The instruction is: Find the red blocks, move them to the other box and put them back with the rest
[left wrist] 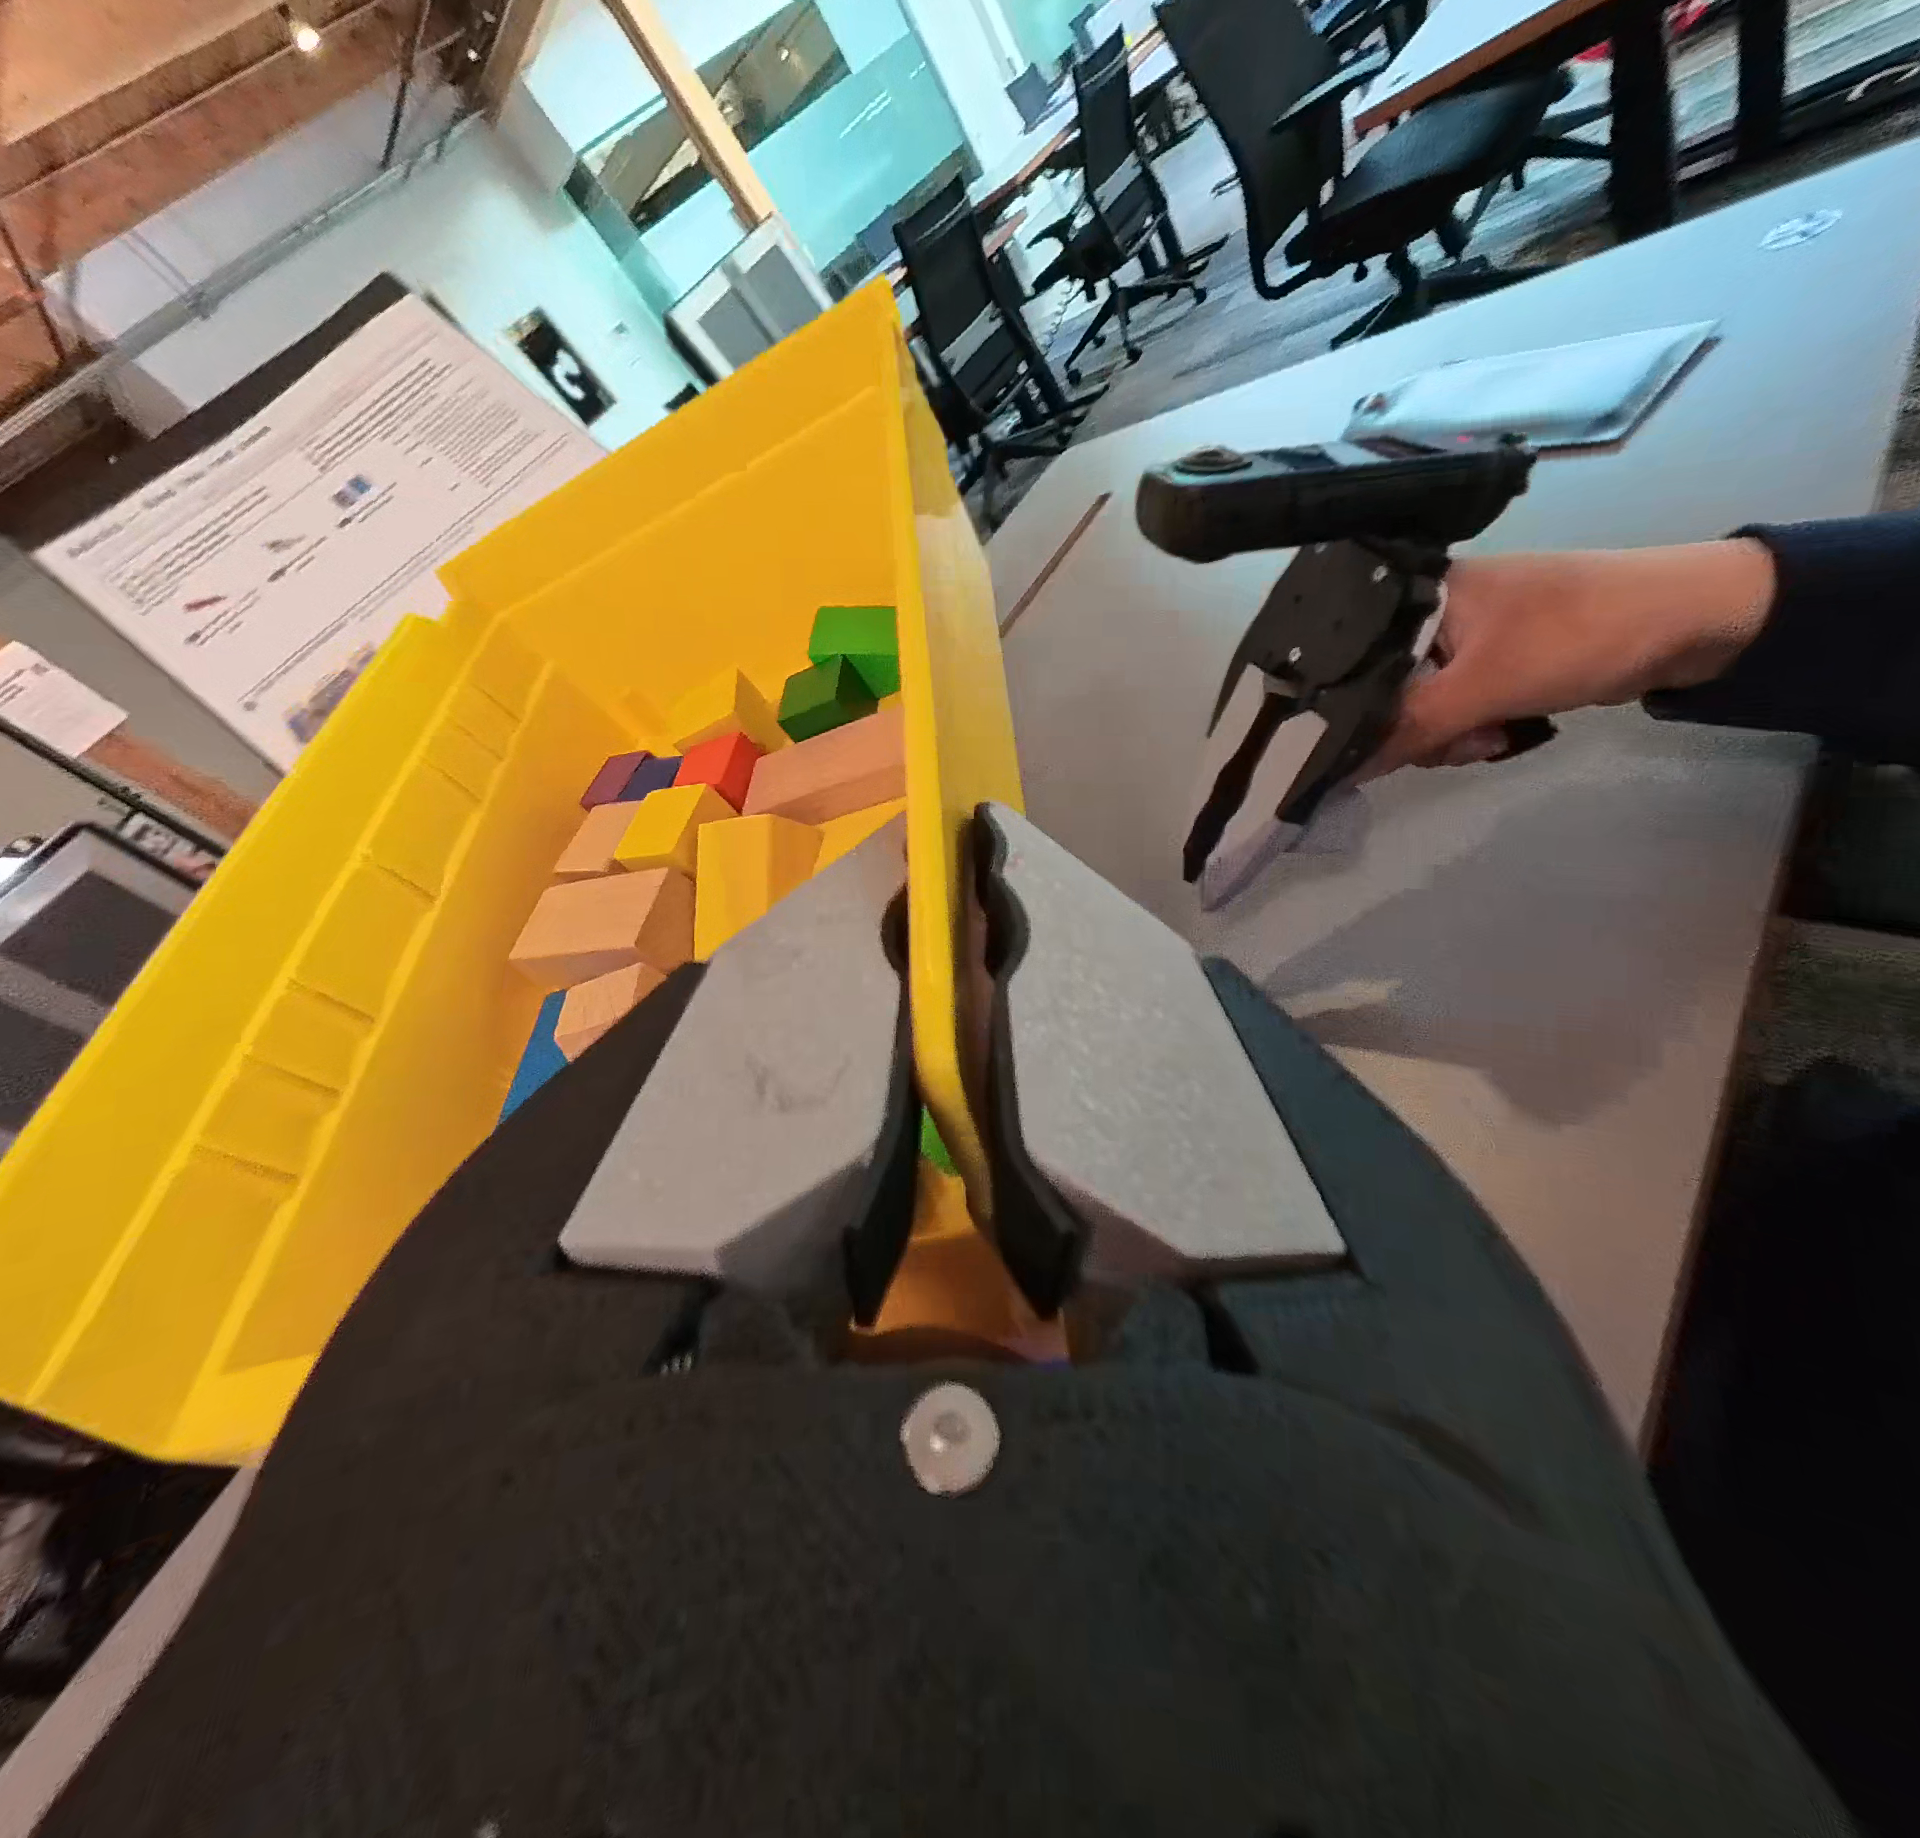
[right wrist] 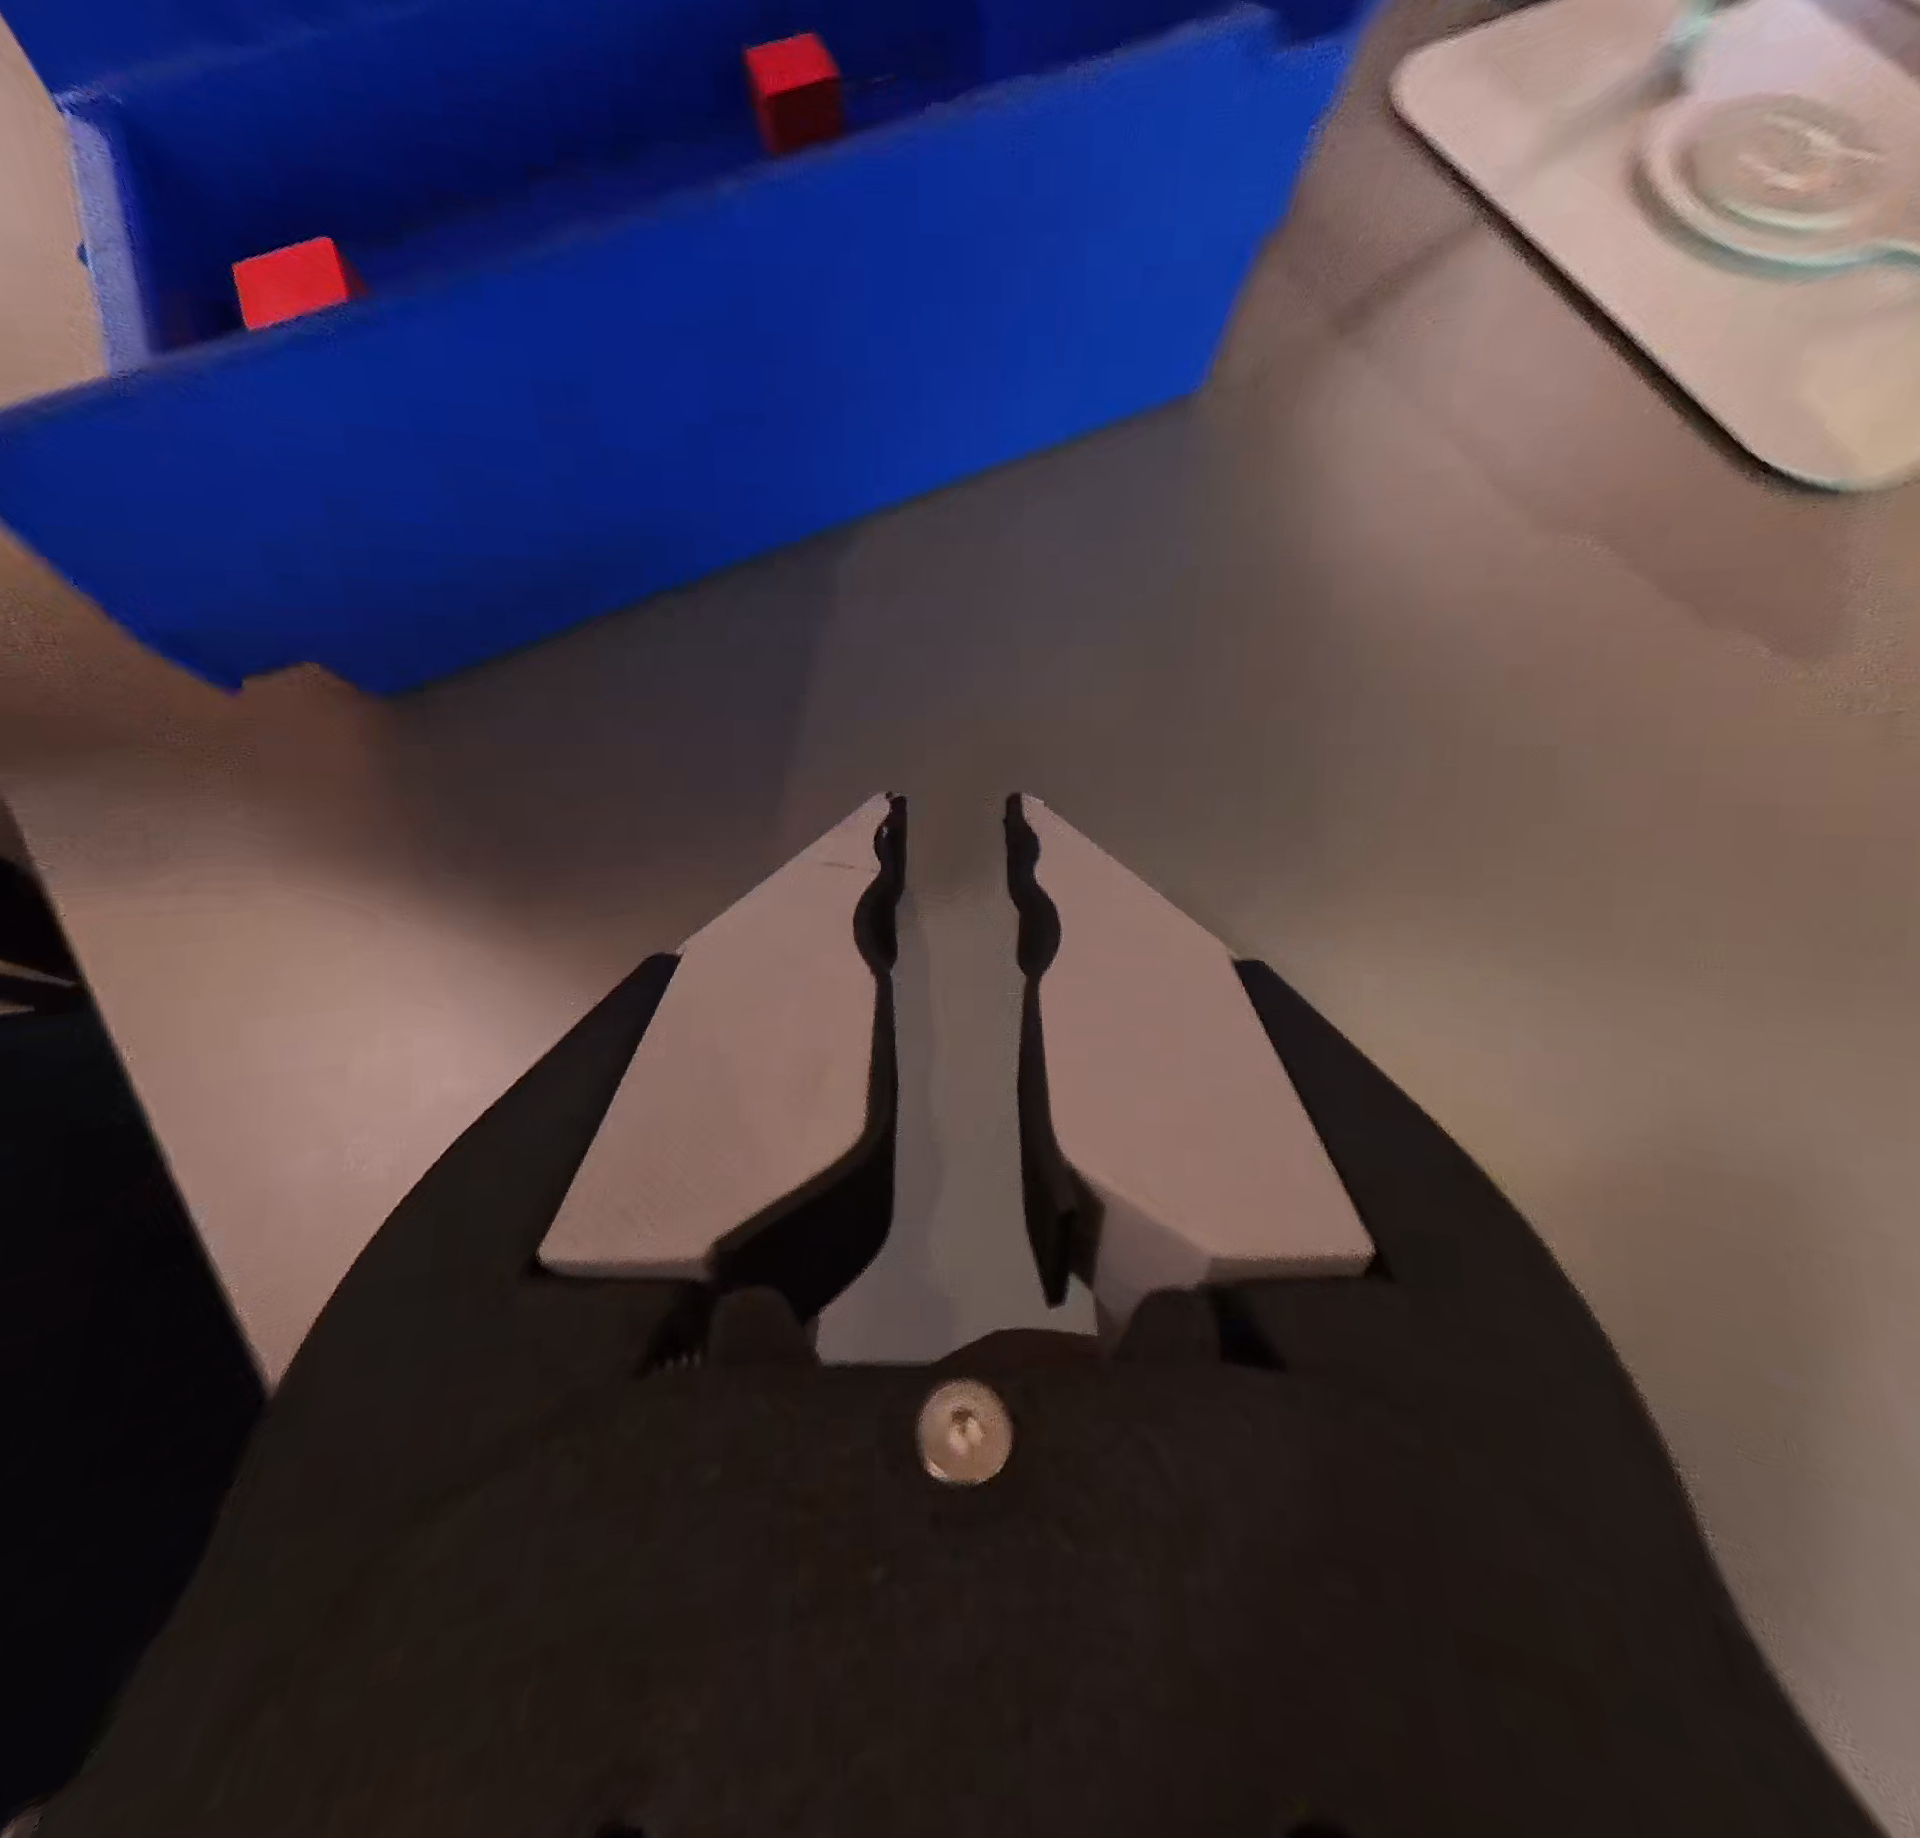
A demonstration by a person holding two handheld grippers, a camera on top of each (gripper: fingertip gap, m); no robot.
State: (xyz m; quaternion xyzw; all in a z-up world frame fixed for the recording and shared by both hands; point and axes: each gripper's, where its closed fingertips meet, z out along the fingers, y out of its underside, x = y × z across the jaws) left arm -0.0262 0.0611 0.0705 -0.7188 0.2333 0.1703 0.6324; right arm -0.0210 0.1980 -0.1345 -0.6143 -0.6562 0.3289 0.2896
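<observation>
My left gripper (left wrist: pixel 940 843) is shut on the right wall of a yellow box (left wrist: pixel 312 957), which is tilted. Inside lie several wooden blocks: natural, yellow, green, purple, and one orange-red block (left wrist: pixel 719 765). In the right wrist view a blue box (right wrist: pixel 665 354) stands ahead on the table with two red blocks in it, one at the left (right wrist: pixel 289 282) and one farther back (right wrist: pixel 792 89). My right gripper (right wrist: pixel 951 812) is slightly open and empty, above bare table in front of the blue box. It also shows in the left wrist view (left wrist: pixel 1247 843), held by a hand.
A grey table (left wrist: pixel 1455 905) carries both boxes. A flat grey pad (right wrist: pixel 1621 261) with a clear glass vessel (right wrist: pixel 1787 157) lies at the right of the blue box. Office chairs (left wrist: pixel 1299 157) and other desks stand beyond the table's far edge.
</observation>
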